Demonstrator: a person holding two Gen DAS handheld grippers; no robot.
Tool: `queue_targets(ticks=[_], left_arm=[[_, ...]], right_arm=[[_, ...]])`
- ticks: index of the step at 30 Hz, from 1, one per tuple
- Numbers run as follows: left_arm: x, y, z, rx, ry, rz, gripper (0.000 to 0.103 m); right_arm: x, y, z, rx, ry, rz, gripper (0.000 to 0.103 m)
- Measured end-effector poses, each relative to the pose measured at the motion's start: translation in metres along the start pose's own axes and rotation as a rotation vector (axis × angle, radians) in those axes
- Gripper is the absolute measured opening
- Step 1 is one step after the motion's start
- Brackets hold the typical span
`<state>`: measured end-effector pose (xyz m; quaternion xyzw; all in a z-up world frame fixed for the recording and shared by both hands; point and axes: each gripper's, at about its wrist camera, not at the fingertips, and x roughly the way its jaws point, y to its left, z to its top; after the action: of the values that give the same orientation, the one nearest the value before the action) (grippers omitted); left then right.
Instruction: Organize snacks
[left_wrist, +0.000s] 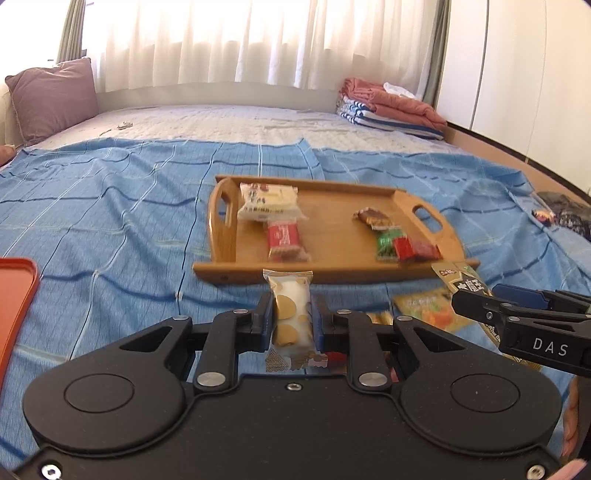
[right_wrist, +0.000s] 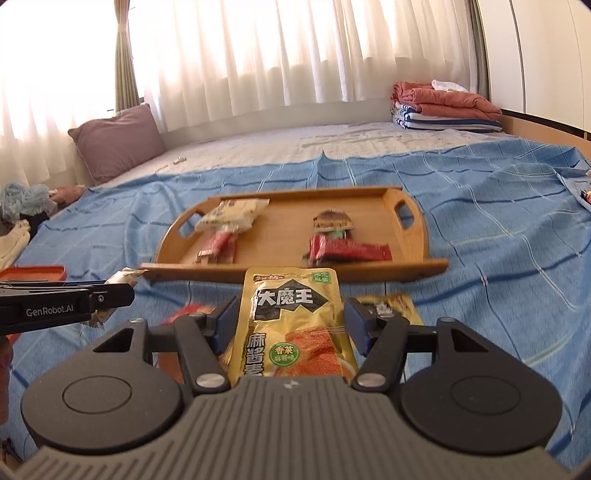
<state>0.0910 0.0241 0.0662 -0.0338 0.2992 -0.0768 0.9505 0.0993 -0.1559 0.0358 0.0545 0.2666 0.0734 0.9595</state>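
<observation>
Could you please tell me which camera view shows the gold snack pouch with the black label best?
The right wrist view: the gold pouch faces the camera between the right gripper jaws, its label readable. The left wrist view shows only its top edge, partly behind that gripper.

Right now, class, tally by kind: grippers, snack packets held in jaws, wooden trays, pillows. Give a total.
Grippers: 2 (left gripper, right gripper)
Held packets: 2 (white packet, yellow packet)
Wooden tray: 1
Pillow: 1
Total: 6
</observation>
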Motion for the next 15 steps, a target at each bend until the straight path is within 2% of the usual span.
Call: queue_targets(ticks=[7, 15], left_arm=[[0.037, 0.001, 0.054, -0.026, -0.004, -0.031, 0.020], [0.108, -0.015, 0.105, -0.042, 0.052, -0.093, 0.020]], right_arm=[[0.035, -0.025, 0.050, 0.038, -0.012, -0.021, 0.064], [0.099, -0.060, 0.100, 0.068, 0.049, -0.075, 0.064]])
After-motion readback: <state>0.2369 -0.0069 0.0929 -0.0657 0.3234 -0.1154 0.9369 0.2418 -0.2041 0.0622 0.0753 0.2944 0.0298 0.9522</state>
